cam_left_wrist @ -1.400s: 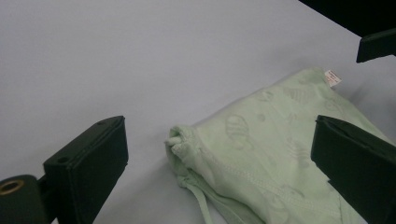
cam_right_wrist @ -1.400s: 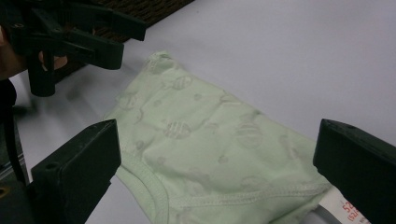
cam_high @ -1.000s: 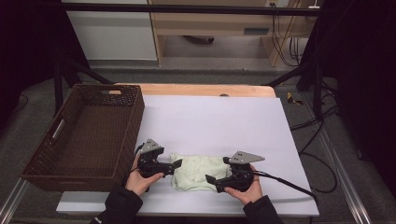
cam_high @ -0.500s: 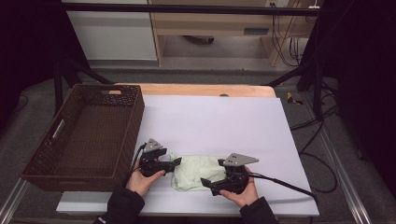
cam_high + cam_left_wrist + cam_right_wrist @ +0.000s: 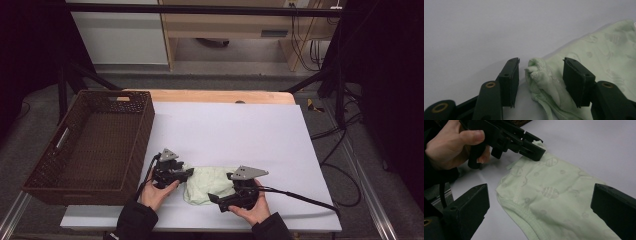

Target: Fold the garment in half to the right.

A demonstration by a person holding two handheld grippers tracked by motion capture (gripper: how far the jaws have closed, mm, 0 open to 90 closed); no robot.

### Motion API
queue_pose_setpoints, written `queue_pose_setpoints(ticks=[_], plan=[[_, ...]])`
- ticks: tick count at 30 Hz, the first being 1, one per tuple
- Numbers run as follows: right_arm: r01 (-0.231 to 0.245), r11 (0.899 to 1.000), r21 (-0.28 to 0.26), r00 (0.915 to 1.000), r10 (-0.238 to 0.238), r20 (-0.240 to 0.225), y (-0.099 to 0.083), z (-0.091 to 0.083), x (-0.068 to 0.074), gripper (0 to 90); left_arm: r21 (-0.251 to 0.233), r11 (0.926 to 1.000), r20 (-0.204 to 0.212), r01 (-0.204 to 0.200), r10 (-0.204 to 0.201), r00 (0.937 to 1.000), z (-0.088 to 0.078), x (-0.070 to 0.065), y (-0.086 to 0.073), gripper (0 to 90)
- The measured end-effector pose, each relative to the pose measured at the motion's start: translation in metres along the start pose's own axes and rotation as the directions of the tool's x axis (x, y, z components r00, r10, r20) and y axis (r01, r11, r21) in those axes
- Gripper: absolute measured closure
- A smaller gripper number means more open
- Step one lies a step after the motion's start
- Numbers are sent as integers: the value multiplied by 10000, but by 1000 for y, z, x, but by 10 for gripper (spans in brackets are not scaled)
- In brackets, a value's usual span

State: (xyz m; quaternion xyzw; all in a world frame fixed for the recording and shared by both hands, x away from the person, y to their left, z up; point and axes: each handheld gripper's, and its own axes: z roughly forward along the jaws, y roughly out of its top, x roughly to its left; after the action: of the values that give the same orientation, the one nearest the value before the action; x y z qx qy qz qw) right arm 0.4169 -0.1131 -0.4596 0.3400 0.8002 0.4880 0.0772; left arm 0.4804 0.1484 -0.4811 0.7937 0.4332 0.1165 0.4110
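My left gripper has just been closing on the bunched edge of the pale green garment now between its jaws, pads not yet pressing, while my right gripper gapes wide over the cloth lying flat on the tabletop ahead, so the pinch looks nearly made.

White tbl w/ green cloth, wicker basket at left edge
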Motion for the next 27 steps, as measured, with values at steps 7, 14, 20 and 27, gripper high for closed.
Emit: queue_pose_setpoints(ticks=[7, 14, 20, 27], plan=[[155, 9996, 216, 9999, -156, 41, 3, 11, 9, 39, 336, 9989, 39, 325, -327, 9995, 0, -3, 1, 531], [399, 9979, 505, 9992, -401, 36, 8, 25, 22, 59, 478, 9968, -14, 639, -639, 9980, -1, -4, 2, 617], [320, 9973, 663, 9995, -317, -48, 10, 34, 29, 94, 534, 9967, -85, 615, -612, 9981, 0, -5, 2, 684], [494, 9945, 924, 9988, -491, -50, 10, 42, 34, 127, 511, 9969, -161, 595, -588, 9981, 1, -6, 3, 708]])
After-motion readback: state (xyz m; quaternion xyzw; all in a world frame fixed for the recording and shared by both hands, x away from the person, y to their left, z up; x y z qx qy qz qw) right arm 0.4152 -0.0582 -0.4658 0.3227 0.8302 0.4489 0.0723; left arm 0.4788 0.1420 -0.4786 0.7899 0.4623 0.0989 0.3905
